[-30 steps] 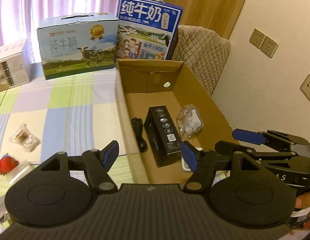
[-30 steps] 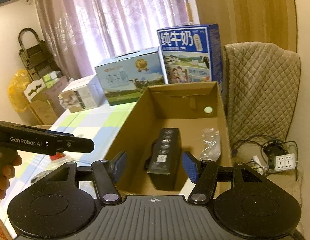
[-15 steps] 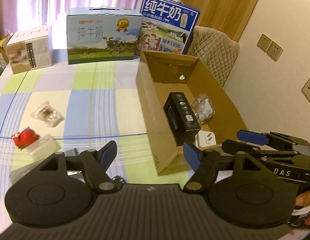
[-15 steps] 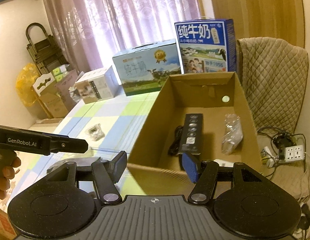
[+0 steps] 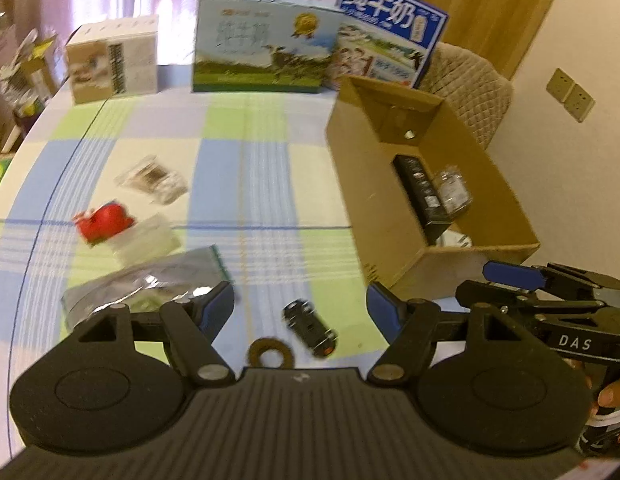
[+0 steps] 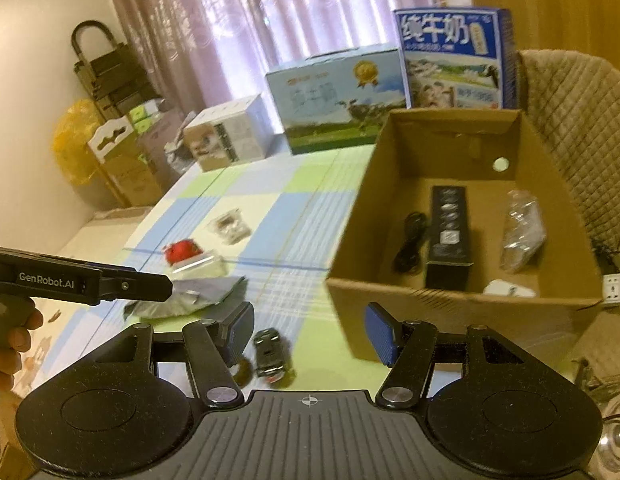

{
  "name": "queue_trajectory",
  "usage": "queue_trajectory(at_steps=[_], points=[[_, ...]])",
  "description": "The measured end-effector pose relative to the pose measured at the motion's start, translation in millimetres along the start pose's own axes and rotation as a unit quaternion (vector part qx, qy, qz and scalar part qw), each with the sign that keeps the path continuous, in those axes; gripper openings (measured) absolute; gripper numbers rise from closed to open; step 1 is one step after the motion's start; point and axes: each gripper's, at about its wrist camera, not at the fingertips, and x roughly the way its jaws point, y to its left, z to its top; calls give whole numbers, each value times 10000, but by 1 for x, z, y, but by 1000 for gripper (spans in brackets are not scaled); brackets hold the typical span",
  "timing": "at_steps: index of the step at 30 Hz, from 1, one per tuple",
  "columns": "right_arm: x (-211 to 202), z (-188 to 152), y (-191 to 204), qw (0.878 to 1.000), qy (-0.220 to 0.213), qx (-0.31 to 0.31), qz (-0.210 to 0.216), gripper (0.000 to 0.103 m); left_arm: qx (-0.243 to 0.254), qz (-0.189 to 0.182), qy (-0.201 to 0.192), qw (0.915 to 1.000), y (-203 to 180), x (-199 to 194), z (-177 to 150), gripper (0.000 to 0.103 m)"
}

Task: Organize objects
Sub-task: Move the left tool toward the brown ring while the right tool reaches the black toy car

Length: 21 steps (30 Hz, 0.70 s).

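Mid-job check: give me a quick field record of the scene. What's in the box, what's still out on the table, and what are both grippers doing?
container: open cardboard box, at the table's right side
in box: black carton, black cable, clear plastic bag, white plug
on table: small black toy car, brown ring, silver foil pouch, red item, clear packet
left gripper: jaws open, empty, above the toy car
right gripper: jaws open, empty, at the box's near wall

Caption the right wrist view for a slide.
Open right gripper above toy car, beside cardboard box on checked tablecloth.
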Motion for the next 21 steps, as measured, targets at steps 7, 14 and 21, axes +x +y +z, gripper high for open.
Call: queue_trajectory(at_steps=[7, 14, 21], points=[[29, -15, 20, 9991, 368, -164, 127, 58, -212, 317, 172, 9991, 33, -1, -26, 69], [57, -32, 34, 9967, 727, -320, 151, 58, -457, 543, 419, 9966, 63, 3, -51, 69], [79, -44, 43, 9940, 952, -531, 69, 58, -484, 584, 600, 9953, 75, 14, -62, 69]])
